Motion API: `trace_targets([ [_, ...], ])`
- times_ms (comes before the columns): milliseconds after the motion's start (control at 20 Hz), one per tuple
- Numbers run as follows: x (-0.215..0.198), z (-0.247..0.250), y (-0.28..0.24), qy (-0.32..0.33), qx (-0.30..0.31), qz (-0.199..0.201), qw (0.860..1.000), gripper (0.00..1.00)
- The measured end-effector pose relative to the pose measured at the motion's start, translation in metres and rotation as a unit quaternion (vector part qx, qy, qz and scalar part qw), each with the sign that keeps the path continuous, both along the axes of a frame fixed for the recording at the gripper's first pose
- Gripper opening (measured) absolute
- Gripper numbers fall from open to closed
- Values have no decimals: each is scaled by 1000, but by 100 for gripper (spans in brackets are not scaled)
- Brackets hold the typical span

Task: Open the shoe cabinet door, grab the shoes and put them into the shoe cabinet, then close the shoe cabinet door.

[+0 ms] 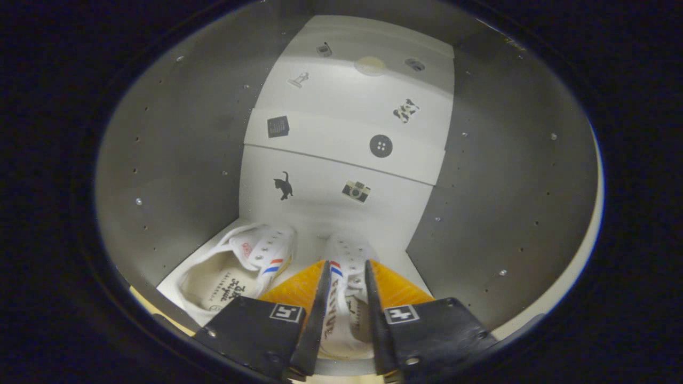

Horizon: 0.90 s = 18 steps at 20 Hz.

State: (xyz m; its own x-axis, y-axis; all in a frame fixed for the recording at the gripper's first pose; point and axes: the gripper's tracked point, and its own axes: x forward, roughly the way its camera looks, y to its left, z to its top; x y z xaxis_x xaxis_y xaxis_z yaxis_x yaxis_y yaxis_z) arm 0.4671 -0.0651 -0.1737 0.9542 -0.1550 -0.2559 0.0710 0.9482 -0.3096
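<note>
Shoes point(299, 277) in cabinet point(176, 160) (side by side)
</note>
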Motion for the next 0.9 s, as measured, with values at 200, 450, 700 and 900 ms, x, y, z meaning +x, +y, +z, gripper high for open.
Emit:
trace_targets([
  [200,-44,5,7,3,48,-5,999,67],
  [450,-109,22,23,-2,64,8,998,89],
  [700,-196,66,41,-33,65,29,997,89],
  [900,-284,128,39,-88,63,23,994,91],
])
